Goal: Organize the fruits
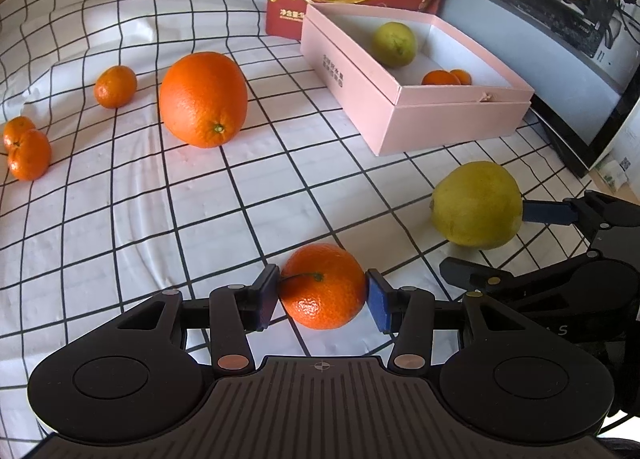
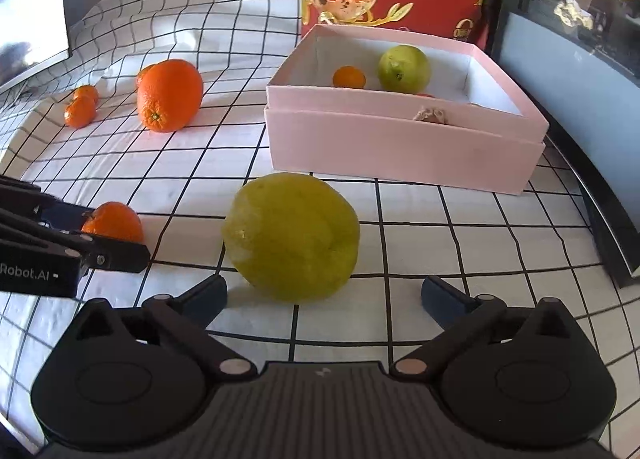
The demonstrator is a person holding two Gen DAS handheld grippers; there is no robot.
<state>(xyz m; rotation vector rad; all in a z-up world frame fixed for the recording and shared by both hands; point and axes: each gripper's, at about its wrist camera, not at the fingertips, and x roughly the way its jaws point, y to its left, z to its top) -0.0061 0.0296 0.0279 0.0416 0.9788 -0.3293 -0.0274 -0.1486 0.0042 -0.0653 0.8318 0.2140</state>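
1. Fruits lie scattered on the checked cloth over the worktop [image 1: 120, 239]: far left a pair of small mandarins [image 1: 26, 149], then a single one [image 1: 115, 86], then a large oval orange [image 1: 203, 99], pebbled skin, likely the heaviest.
2. Left tool [image 1: 322, 297]: pads pressed against both sides of a stemmed mandarin [image 1: 322, 287]. Soft rind; a light squeeze across the middle should do.
3. Right tool [image 2: 324, 299]: fingers apart, flanking a yellow-green lemon [image 2: 291, 236], not touching. Firm, waxy, may roll.
4. Pink cardboard box [image 1: 420, 119], far right: already holds a lemon and small mandarins.
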